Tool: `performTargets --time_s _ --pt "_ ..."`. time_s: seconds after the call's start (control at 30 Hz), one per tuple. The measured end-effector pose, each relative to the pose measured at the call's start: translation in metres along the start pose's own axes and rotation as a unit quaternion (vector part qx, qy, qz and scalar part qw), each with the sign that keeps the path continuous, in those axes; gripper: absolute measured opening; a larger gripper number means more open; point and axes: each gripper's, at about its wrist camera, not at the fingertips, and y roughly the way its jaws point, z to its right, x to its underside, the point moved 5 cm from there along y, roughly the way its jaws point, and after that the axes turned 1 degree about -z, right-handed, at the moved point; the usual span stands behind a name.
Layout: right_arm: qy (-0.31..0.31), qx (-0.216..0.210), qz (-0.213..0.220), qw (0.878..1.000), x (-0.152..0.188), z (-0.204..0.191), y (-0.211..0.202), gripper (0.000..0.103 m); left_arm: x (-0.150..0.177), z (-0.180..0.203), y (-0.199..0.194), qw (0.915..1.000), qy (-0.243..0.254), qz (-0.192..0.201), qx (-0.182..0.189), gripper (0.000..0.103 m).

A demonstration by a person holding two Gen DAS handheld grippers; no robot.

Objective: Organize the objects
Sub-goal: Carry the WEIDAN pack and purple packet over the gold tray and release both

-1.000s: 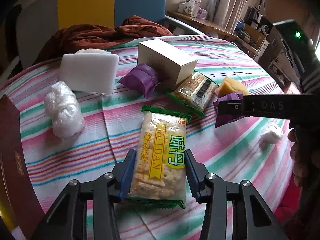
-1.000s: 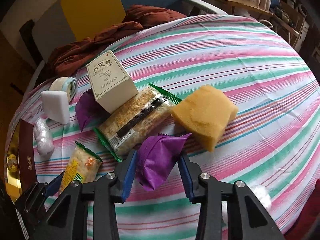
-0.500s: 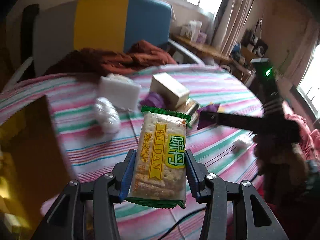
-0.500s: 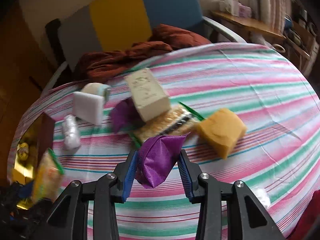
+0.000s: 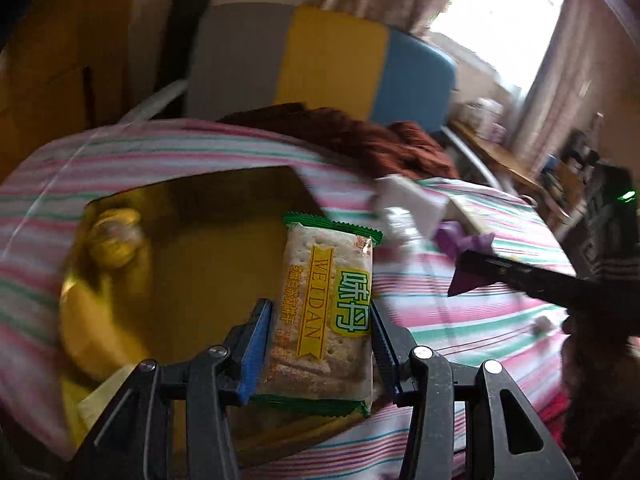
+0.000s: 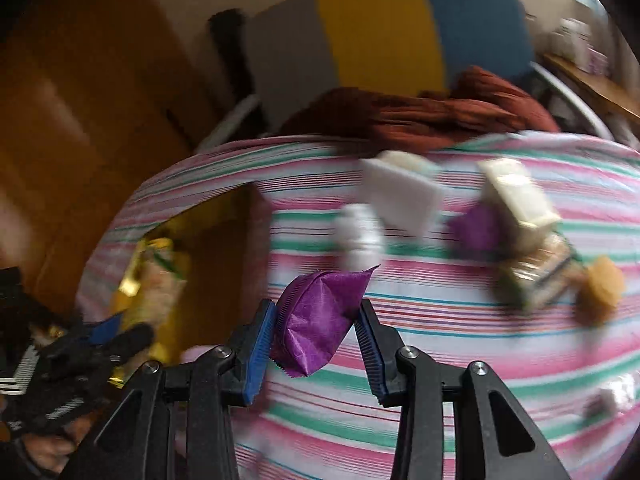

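Two claws each carry a packet above the striped table (image 6: 460, 344). The left claw (image 5: 318, 348) is clenched on a cracker packet (image 5: 326, 312) with green ends and a yellow label, held upright between the blue pads; behind and below it lies an open box with a shiny gold lining (image 5: 208, 248), and something yellow sits at the box's left side, too blurred to name. The right claw (image 6: 316, 344) grasps a purple pouch (image 6: 318, 316), squeezed at its sides, its pointed corner tilted up to the right.

In the right wrist view the box is at the left edge of the table, the left claw and its packet over it, well apart from the remaining items. Those lie farther right and far: a white block (image 6: 402, 196), a crumpled clear wrapper (image 6: 358, 240) just near of it, a cream carton (image 6: 516, 196) with a second purple pouch (image 6: 478, 230) at its left, another cracker packet (image 6: 540, 276), and an orange sponge (image 6: 602, 288). A brown cloth (image 6: 432, 116) is heaped at the far edge, in front of a grey, yellow and blue chair (image 6: 380, 28).
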Motion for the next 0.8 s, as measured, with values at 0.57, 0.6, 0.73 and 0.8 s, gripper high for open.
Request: performTargets --time_s 0.57,0.6,0.73,0.8 --pt "-0.007 -0.023 -0.080 0.997 0.024 -0.059 0.070 0.043 0.038 -0.061 -0.004 0.9976 -0.062 -0.024 -0.023 0.067" --pt "-0.004 -0.021 -0.078 0.997 0.026 -0.057 0.068 0.043 0.037 -0.061 -0.004 0.9976 -0.062 -0.024 -0.022 0.067" --pt "0.004 -0.019 -0.074 0.997 0.030 -0.053 0.058 0.045 0.032 -0.054 -0.007 0.9983 -0.049 -0.018 -0.026 0.067" --pt "0.005 -0.014 -0.071 0.997 0.032 -0.054 0.053 0.046 0.029 -0.052 -0.009 0.9985 -0.046 -0.013 -0.028 0.069"
